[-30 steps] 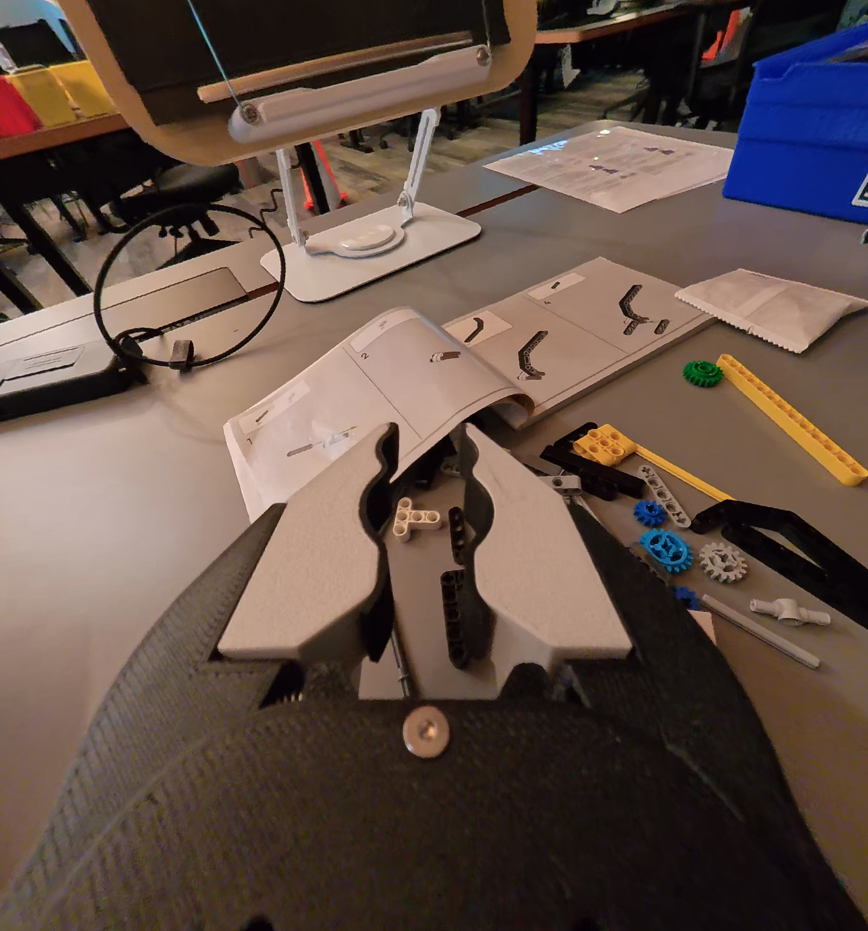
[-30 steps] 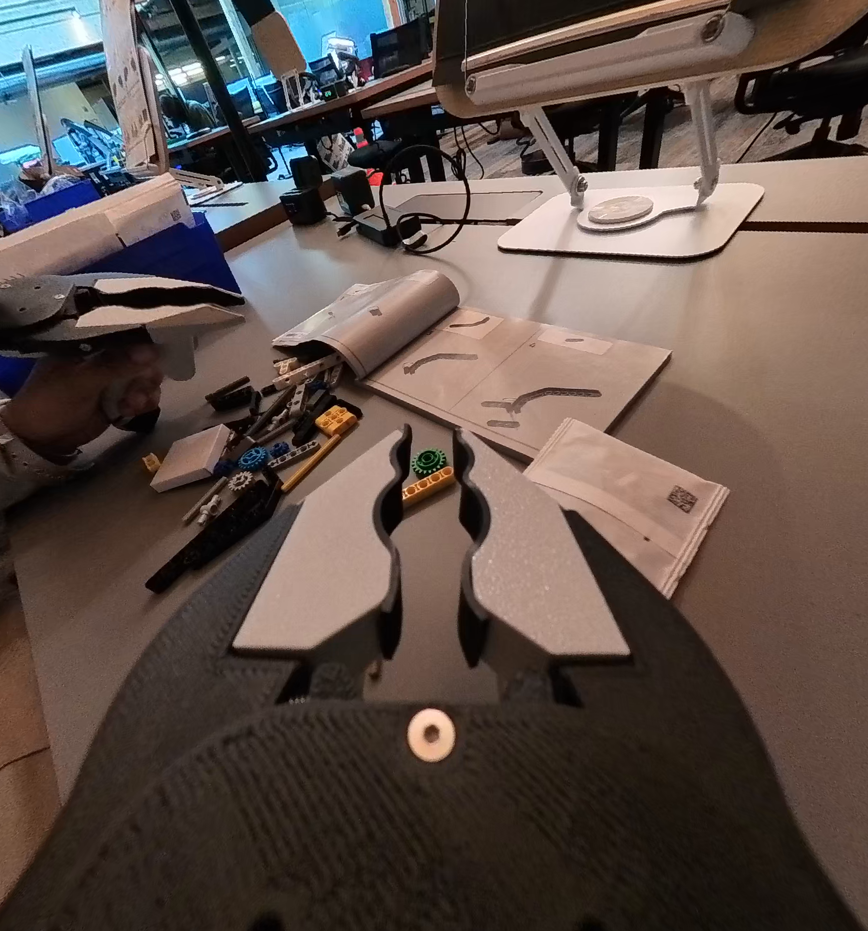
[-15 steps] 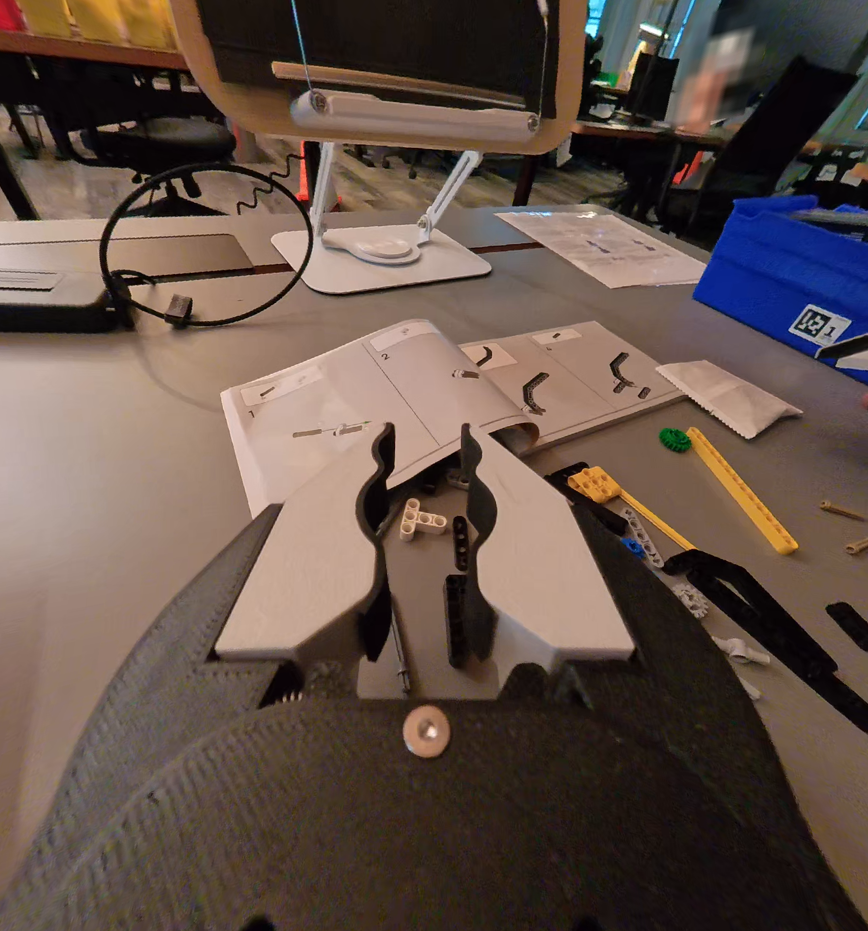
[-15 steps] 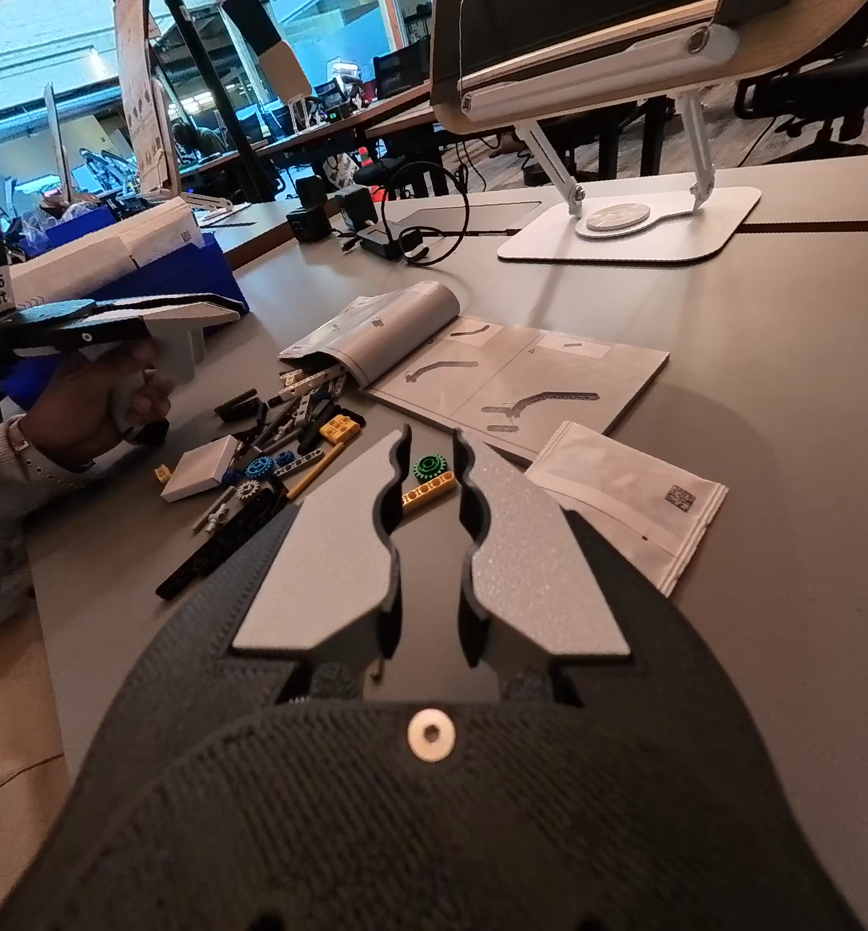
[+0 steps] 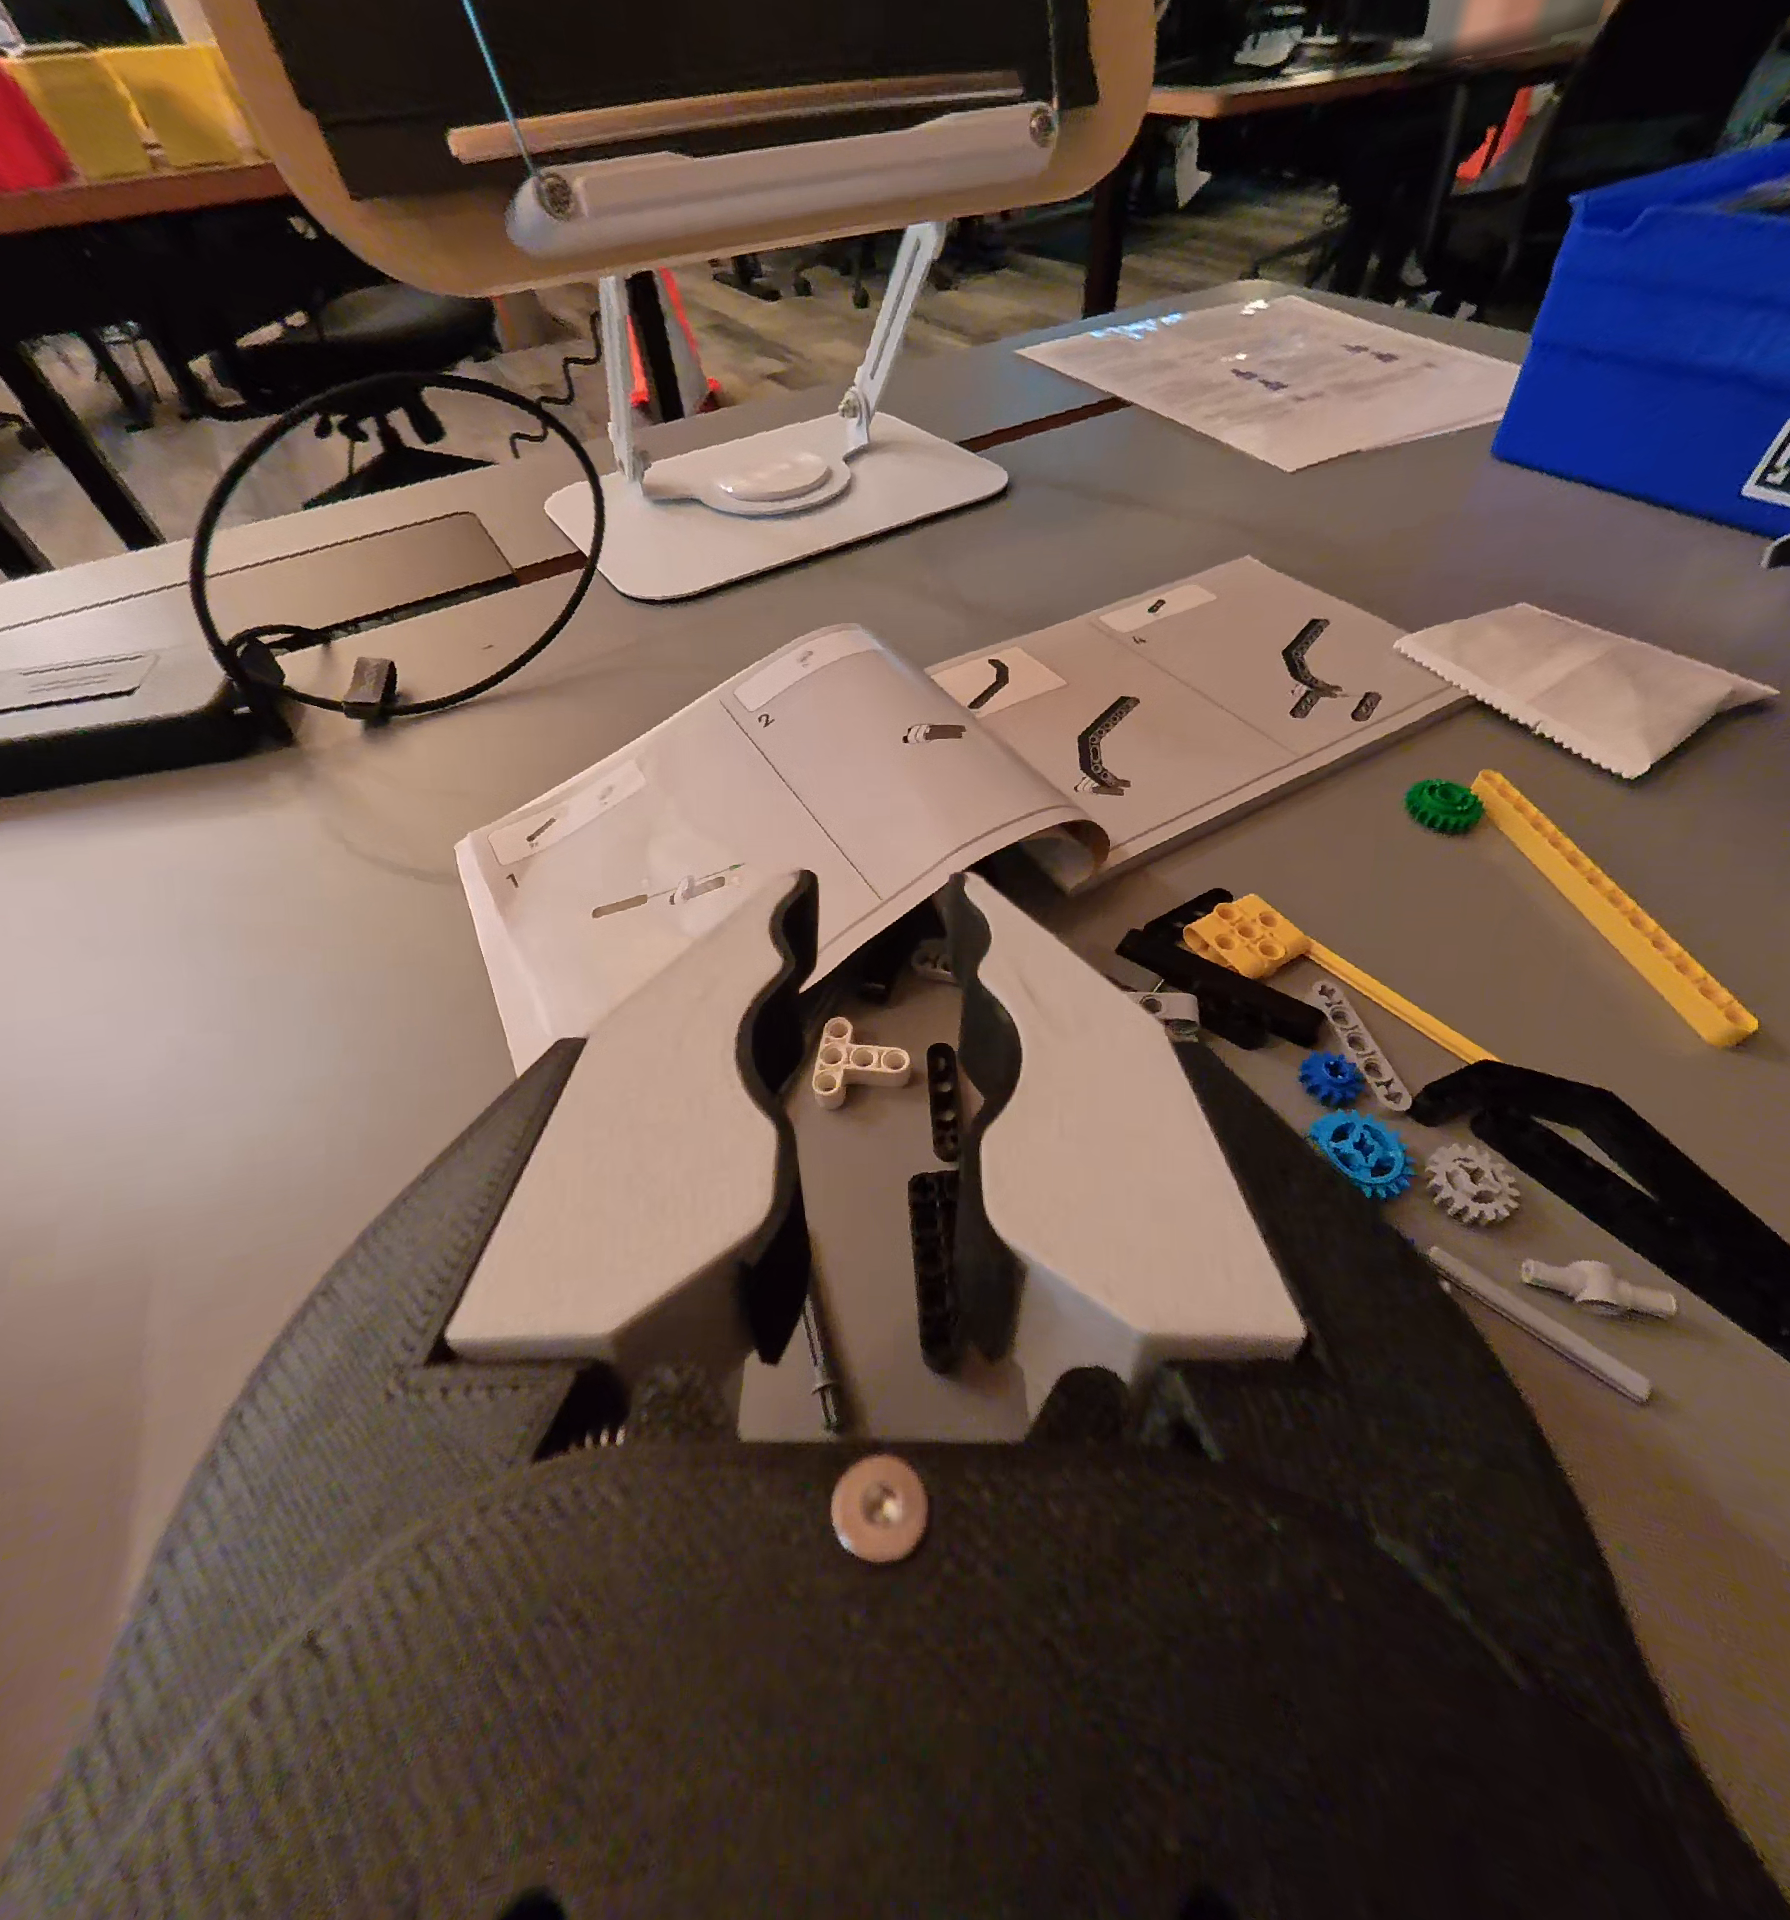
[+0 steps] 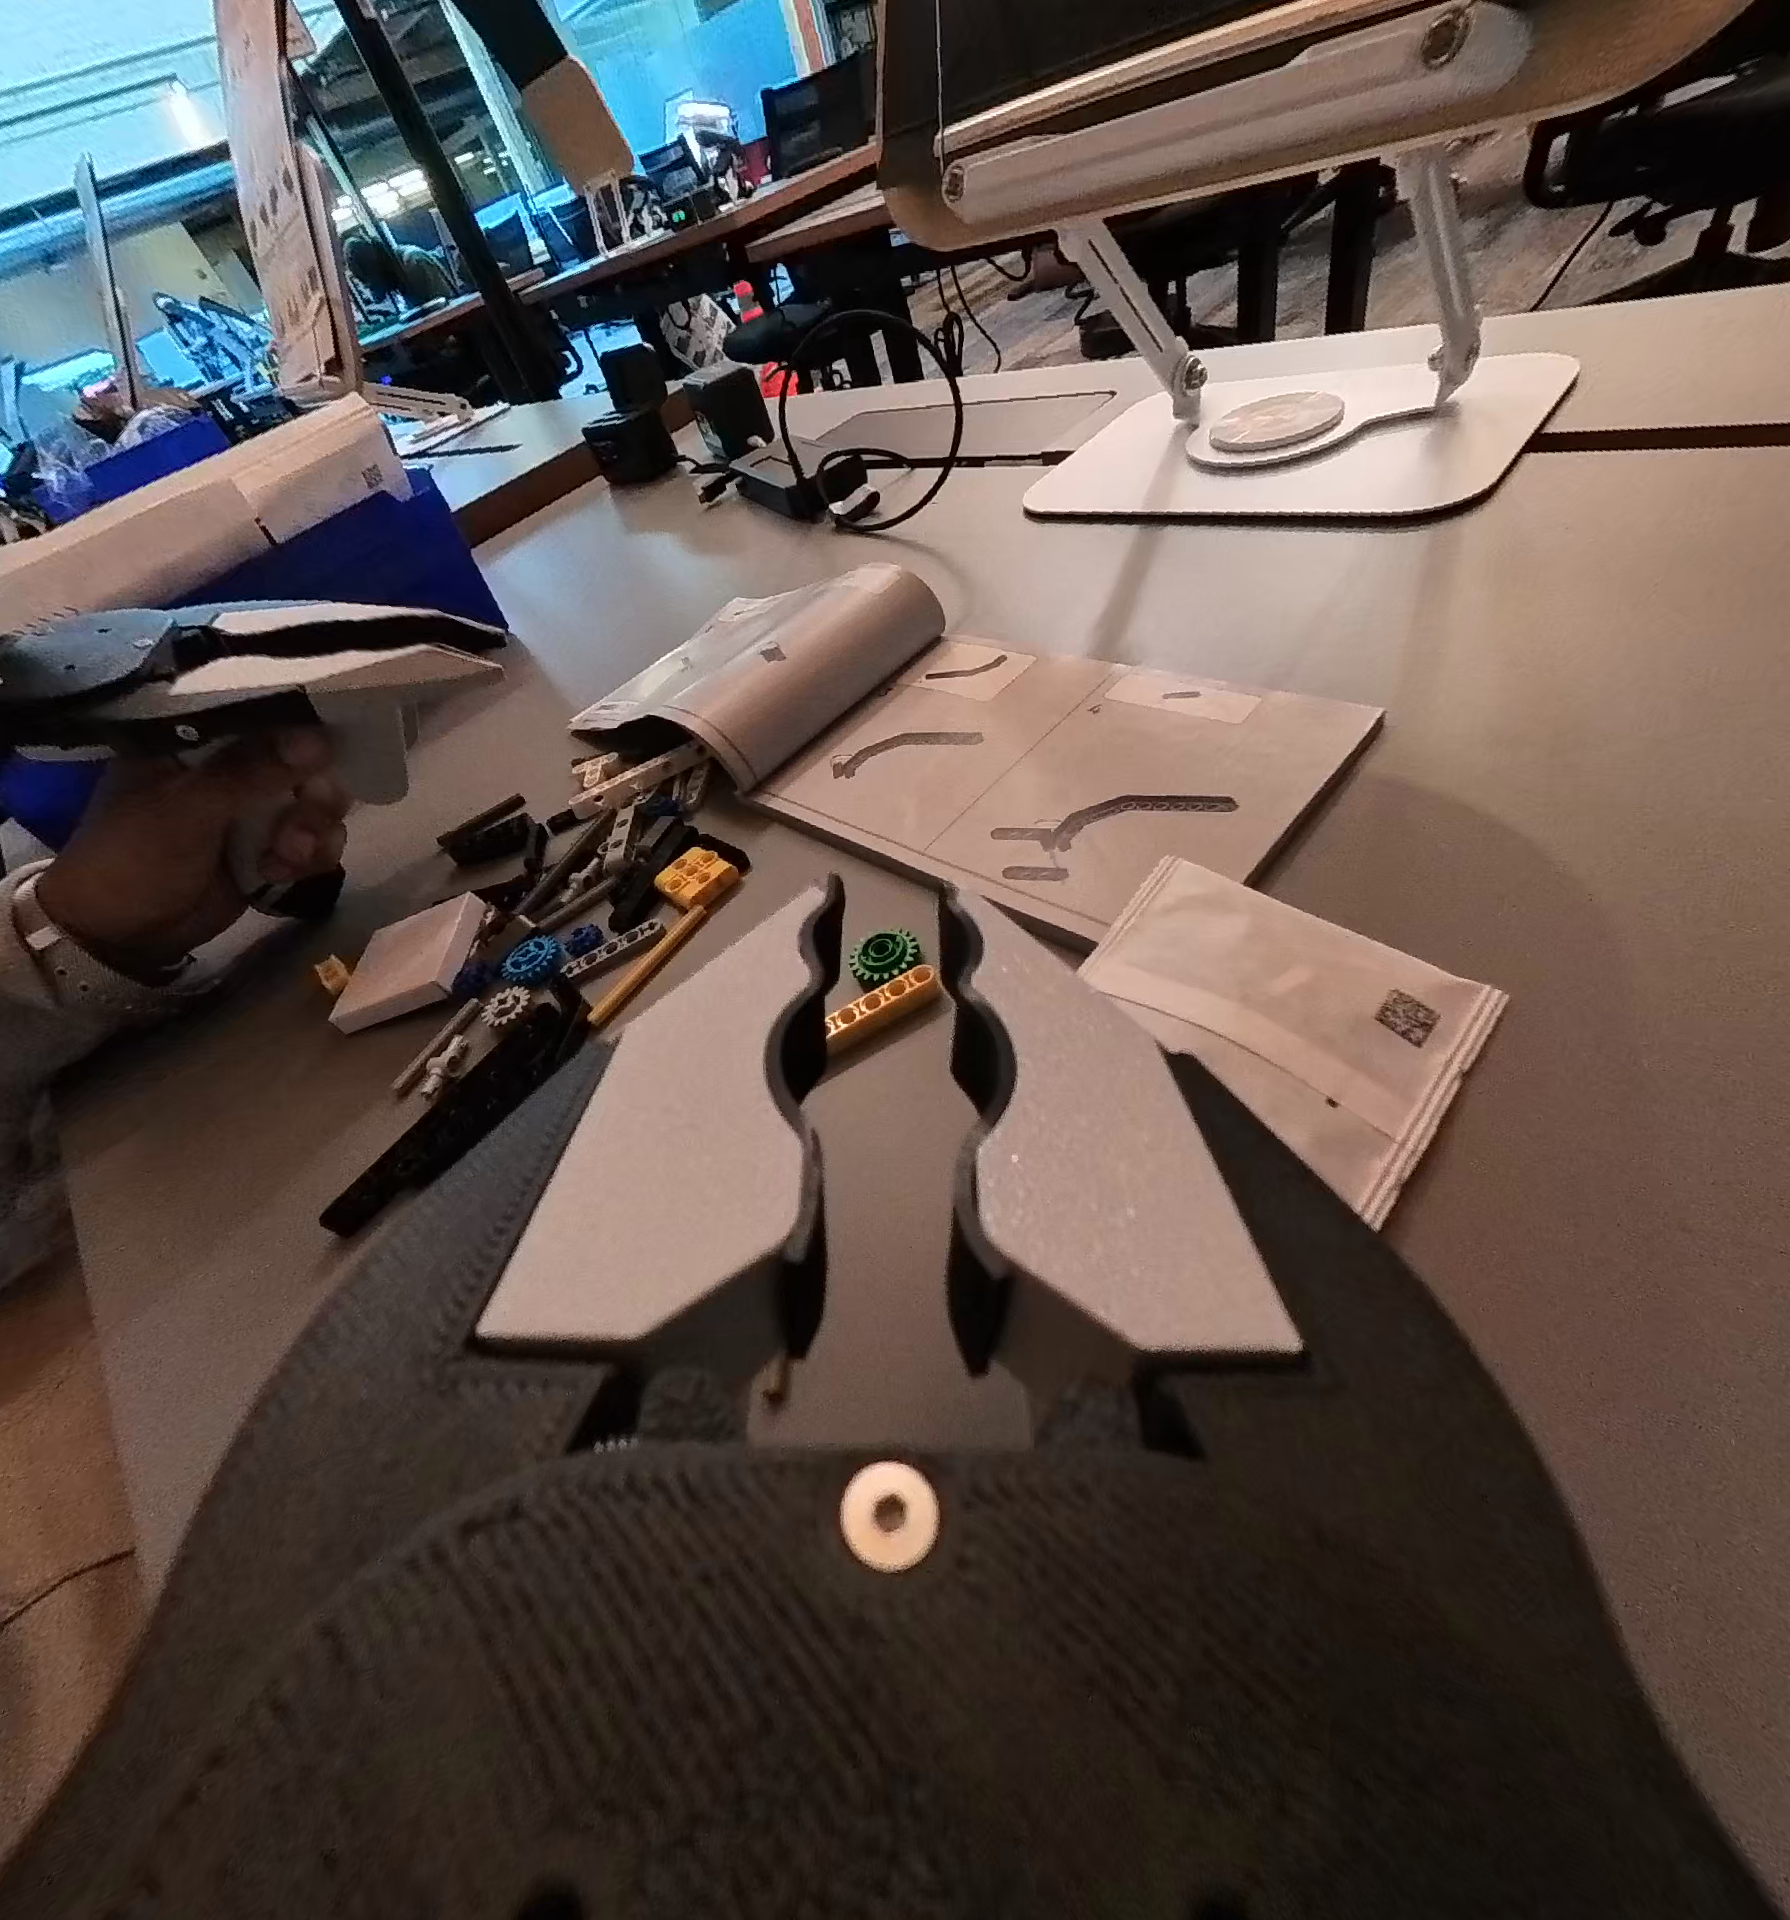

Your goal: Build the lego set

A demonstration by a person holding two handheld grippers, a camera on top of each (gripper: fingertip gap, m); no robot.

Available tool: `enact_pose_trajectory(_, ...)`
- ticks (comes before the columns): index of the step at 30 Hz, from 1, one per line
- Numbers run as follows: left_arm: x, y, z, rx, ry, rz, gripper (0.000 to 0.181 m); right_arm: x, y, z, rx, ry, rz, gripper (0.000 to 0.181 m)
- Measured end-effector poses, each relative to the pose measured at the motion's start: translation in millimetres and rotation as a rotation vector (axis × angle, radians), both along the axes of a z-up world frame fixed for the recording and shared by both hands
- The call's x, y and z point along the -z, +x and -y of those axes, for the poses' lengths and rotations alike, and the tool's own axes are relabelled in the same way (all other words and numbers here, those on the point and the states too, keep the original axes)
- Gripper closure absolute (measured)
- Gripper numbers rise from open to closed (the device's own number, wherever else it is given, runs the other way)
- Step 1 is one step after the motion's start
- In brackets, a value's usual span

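Loose lego parts lie on the grey table by an open instruction booklet (image 5: 870,769). My left gripper (image 5: 883,904) is open and empty, above a white T-shaped piece (image 5: 860,1062) and black beams (image 5: 938,1268). To its right lie a long yellow beam (image 5: 1618,914), a green gear (image 5: 1444,805), blue gears (image 5: 1360,1151), a grey gear (image 5: 1471,1182) and a big black frame (image 5: 1639,1195). My right gripper (image 6: 889,902) is open and empty, over the yellow beam (image 6: 883,1010) and green gear (image 6: 886,958). The left gripper also shows in the right wrist view (image 6: 455,649), held in a hand.
A white stand base (image 5: 777,509) holding a screen sits behind the booklet. A black cable loop (image 5: 392,551) lies at the far left. A white paper bag (image 5: 1577,686) and a blue bin (image 5: 1701,343) are at the right. A small white box (image 6: 408,961) lies among the parts. The gap from one gripper's tips to the other's is roughly 25 cm. The white T-shaped piece (image 5: 860,1062) sits 6 cm or so from the ends of my left fingers.
The left wrist view swung right half a second ago and has swung back, close to where it was a second ago. The right gripper has barely moved. Both stay open.
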State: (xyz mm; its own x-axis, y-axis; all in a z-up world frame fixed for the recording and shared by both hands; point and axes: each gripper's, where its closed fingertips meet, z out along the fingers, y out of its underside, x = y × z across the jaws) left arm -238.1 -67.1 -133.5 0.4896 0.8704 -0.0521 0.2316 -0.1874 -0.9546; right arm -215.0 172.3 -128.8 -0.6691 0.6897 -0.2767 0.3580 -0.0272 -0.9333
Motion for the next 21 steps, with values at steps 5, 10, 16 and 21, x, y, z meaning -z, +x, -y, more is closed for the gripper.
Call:
enact_pose_trajectory(5, 2, 1, -4, 0.007, -0.038, -0.005, 0.162, 8, 2, 8, -0.017, 0.088, -0.006, 0.166)
enact_pose_trajectory(10, 4, 2, -7, 0.014, -0.080, -0.015, 0.163, 17, 4, 15, -0.036, 0.167, -0.001, 0.166)
enact_pose_trajectory(16, 4, 2, -8, 0.018, -0.079, -0.011, 0.164, 21, 3, 17, -0.041, 0.189, 0.014, 0.165)
enact_pose_trajectory(21, 3, 1, -4, 0.014, -0.030, 0.004, 0.164, 20, 3, 16, -0.041, 0.176, 0.019, 0.166)
